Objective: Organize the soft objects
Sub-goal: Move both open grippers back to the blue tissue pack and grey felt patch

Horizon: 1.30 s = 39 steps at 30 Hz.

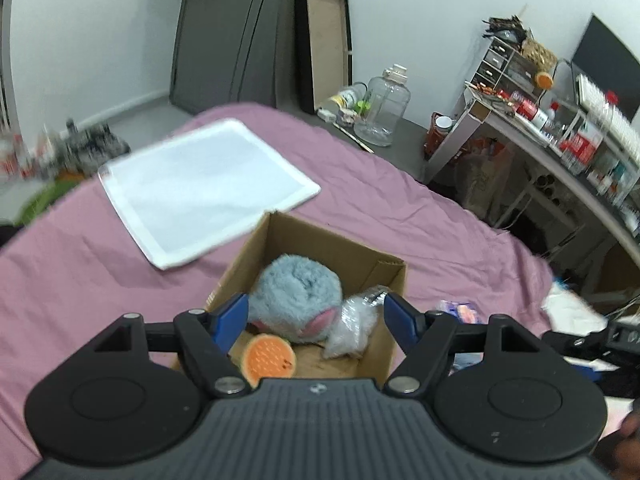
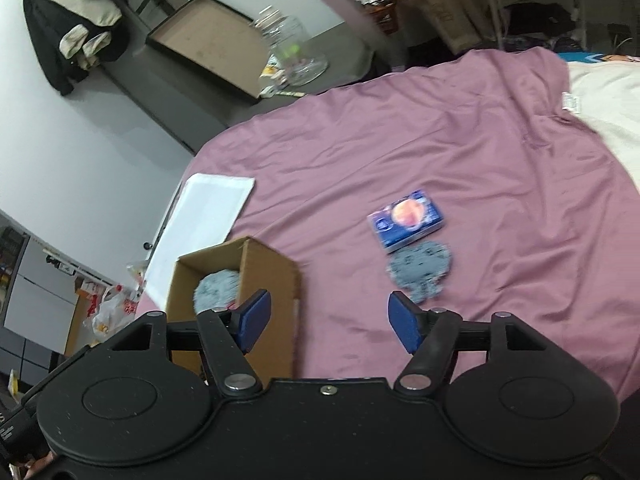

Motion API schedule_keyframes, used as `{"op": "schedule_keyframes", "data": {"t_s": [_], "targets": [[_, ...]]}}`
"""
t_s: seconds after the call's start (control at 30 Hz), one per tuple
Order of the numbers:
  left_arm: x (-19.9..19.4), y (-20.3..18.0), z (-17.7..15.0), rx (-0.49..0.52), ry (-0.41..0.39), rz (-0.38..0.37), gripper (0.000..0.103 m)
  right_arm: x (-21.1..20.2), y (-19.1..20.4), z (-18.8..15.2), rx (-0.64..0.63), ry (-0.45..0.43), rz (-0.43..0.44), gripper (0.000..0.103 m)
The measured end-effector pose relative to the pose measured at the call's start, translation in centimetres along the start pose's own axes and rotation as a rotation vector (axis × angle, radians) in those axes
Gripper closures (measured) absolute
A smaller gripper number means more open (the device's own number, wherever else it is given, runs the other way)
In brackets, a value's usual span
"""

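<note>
Left wrist view: my left gripper (image 1: 316, 312) hangs over the open cardboard box (image 1: 394, 276) on the bed (image 1: 80, 272), its blue fingers (image 1: 232, 316) spread wide with nothing between them. Inside the box lie three items already stowed: a fluffy blue plush (image 1: 298, 294), a small orange round toy (image 1: 270, 360) at the near corner, and a crinkled clear plastic packet (image 1: 354, 326) beside the plush. A white flat sheet or tray (image 1: 208, 184) lies on the pink cover just beyond the box; I cannot tell whether it belongs to the task. Right wrist view: my right gripper (image 2: 330, 318) is likewise parted and empty, held above the bed between the box and the items not yet collected. Two things remain out on the cover, well apart from the box: a blue printed packet (image 2: 406, 220) and, touching or just beside its near edge, a grey fuzzy piece (image 2: 422, 272), blurred in this frame. I judge the task to be more than half complete, with three objects boxed and these two left to gather. The grey piece lies nearer my right gripper and looks the likelier next pick.
</note>
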<state>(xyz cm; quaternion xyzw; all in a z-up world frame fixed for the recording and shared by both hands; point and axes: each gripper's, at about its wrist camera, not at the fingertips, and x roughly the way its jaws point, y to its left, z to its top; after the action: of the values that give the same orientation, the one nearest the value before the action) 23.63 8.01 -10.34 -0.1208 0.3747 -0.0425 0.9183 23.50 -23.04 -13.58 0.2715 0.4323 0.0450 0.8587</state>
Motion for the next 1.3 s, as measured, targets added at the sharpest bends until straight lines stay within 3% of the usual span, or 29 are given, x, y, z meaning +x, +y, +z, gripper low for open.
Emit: {"op": "schedule_keyframes", "data": {"t_s": [0.57, 0.93, 1.1, 1.3], "targets": [[1.1, -6.1, 1.8, 0.118, -0.018, 0.017, 0.030, 1.7, -6.1, 2.4, 0.068, 0.014, 0.024, 0.037], [5.2, -9.3, 1.8, 0.177, 0.070, 0.039, 0.030, 5.4, -9.2, 2.6, 0.149, 0.077, 0.072, 0.037], [6.9, -11.5, 1.6, 0.232, 0.090, 0.023, 0.030, 7.9, -11.0, 2.7, 0.225, 0.148, 0.131, 0.038], [9.6, -13.9, 1.1, 0.250, 0.159, -0.003, 0.030, 10.9, -12.4, 2.8, 0.278, 0.208, 0.145, 0.039]]}}
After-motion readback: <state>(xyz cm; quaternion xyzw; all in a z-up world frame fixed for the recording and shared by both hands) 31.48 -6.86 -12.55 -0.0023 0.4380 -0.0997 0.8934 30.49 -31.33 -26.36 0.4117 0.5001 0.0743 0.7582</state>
